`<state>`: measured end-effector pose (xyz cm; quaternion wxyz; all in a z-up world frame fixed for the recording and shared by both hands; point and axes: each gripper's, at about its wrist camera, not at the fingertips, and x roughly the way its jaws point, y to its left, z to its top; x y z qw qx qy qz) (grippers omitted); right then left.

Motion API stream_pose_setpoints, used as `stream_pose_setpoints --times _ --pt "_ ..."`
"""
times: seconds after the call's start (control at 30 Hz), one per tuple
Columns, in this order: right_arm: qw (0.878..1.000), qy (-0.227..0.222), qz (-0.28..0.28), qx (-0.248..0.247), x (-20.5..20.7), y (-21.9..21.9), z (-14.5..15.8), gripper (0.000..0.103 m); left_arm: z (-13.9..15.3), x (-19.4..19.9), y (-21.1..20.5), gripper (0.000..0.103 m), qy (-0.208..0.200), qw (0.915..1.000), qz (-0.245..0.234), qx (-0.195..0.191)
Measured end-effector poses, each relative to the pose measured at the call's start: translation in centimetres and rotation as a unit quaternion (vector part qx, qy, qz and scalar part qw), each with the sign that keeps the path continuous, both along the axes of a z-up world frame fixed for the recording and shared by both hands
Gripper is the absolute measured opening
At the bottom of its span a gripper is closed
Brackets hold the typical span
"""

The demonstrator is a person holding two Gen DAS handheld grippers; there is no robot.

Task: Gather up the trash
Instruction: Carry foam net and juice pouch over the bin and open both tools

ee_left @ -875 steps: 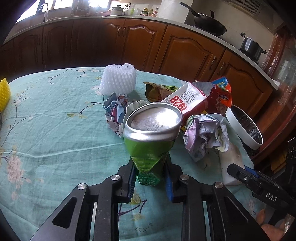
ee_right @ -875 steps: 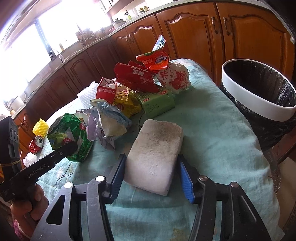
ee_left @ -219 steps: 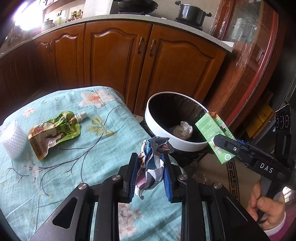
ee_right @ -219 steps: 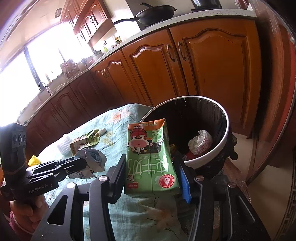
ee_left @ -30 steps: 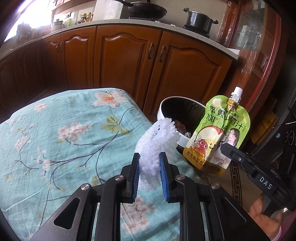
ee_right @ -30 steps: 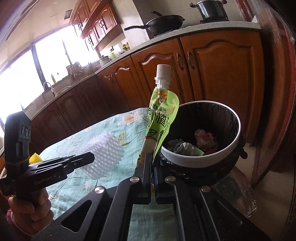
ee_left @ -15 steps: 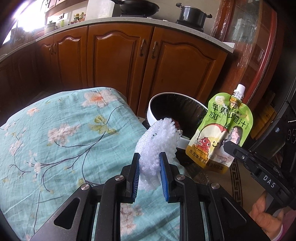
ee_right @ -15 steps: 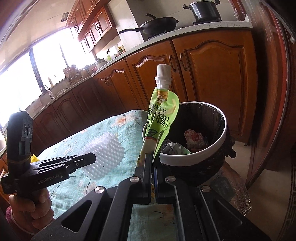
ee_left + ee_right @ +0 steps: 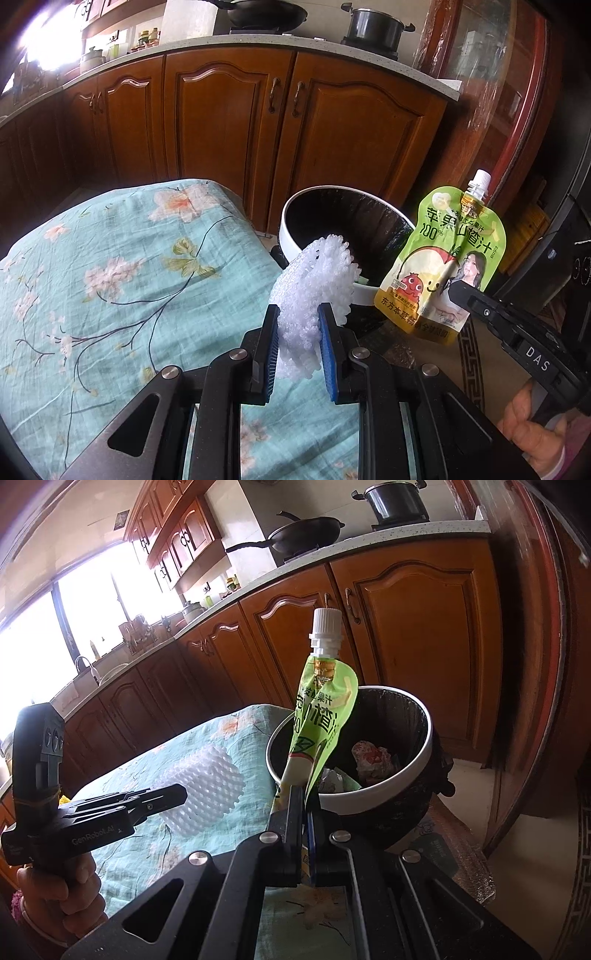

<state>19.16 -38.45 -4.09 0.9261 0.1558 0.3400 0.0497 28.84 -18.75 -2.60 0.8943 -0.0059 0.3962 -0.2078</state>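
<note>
Both jaws pinch trash: left foam net, right pouch.

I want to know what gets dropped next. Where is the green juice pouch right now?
The green juice pouch stands upright, pinched at its bottom edge in the right tongs, just short of the white-rimmed trash bin beside the table.

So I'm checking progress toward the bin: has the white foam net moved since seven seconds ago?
Yes. Then it lay far left on the tablecloth; now the left gripper holds the foam net up against the trash bin's white rim.
</note>
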Motion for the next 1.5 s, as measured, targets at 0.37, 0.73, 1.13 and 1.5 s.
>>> stream_pose_setpoints --times 0.37,0.73,1.13,1.5 --pt "1.000 -0.002 -0.016 -0.006 0.1 -1.4 0.4 0.002 0.2 0.8 -0.8 0.019 -0.003 0.9999 -0.010 -0.002" --pt "1.000 -0.003 -0.023 -0.015 0.8 -2.5 0.7 0.002 0.8 2.0 -2.3 0.019 -0.009 0.9996 -0.025 -0.002" --pt "0.999 -0.001 -0.024 -0.036 2.7 -3.3 1.4 0.002 0.7 3.2 -4.2 0.019 -0.015 0.9990 -0.040 0.009" --pt "0.998 0.010 -0.023 -0.051 5.2 -4.1 1.4 0.002 -0.1 6.4 -6.0 0.019 -0.002 0.9988 -0.045 0.018"
